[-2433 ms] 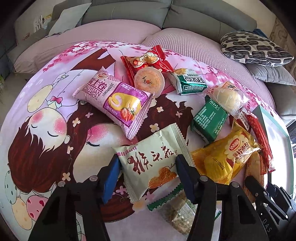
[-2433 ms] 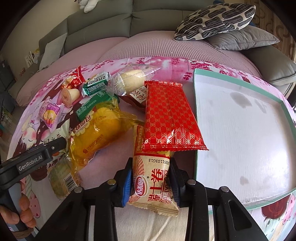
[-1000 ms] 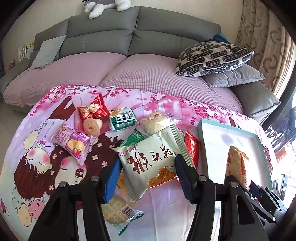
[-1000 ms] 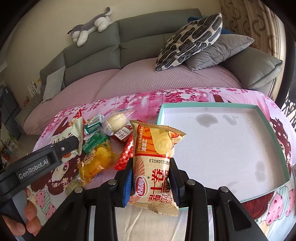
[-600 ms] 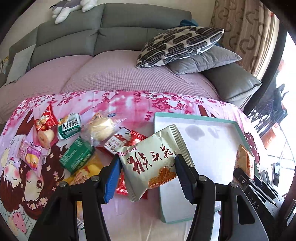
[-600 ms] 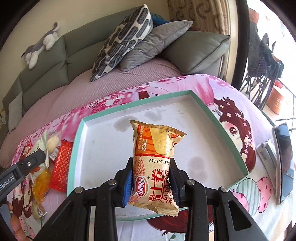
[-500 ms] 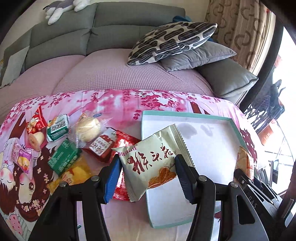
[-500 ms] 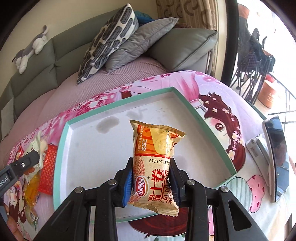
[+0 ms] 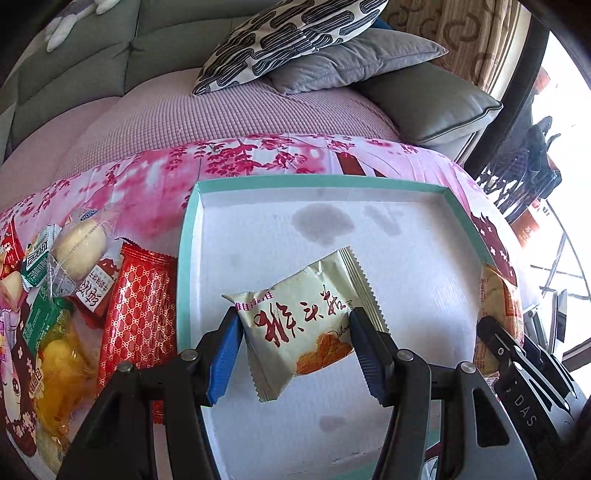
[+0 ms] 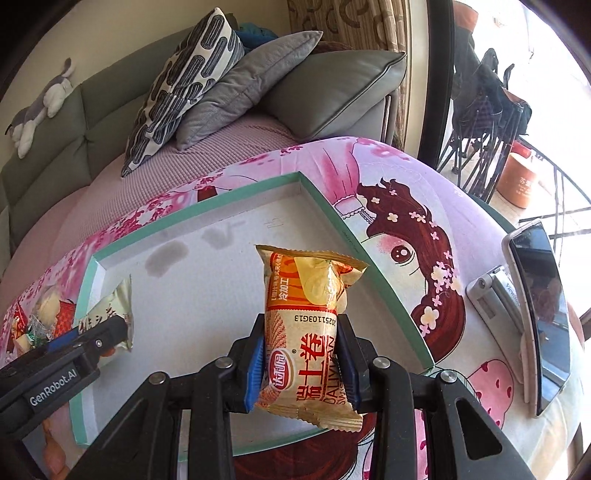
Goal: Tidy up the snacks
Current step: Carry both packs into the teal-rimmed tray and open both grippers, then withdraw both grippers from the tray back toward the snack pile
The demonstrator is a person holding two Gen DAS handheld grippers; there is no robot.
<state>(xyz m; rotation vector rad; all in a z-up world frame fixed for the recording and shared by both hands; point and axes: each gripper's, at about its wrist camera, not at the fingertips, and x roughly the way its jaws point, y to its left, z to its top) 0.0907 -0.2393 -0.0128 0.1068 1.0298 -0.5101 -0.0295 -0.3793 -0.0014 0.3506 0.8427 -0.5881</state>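
Behind the pink cartoon tablecloth [image 9: 155, 177] stood a grey sofa [image 10: 332, 92] with a patterned cushion [image 9: 288, 33]. At this moment the left gripper [image 9: 295, 343] was clamped on a cream snack packet [image 9: 306, 325], and the right gripper [image 10: 300, 360] was clamped on an orange-and-gold snack packet [image 10: 306, 321]. A second earlier both packets hung over the pile at the cloth's left side; since then both hands had swung across, so each packet now hung over the white floor of the teal-edged tray [image 9: 186, 240], which held nothing else. To my eye the carry was done and the release was next. Left behind beside the tray were the red packet [image 9: 138, 314], a yellow packet [image 9: 61, 362] and several smaller ones.
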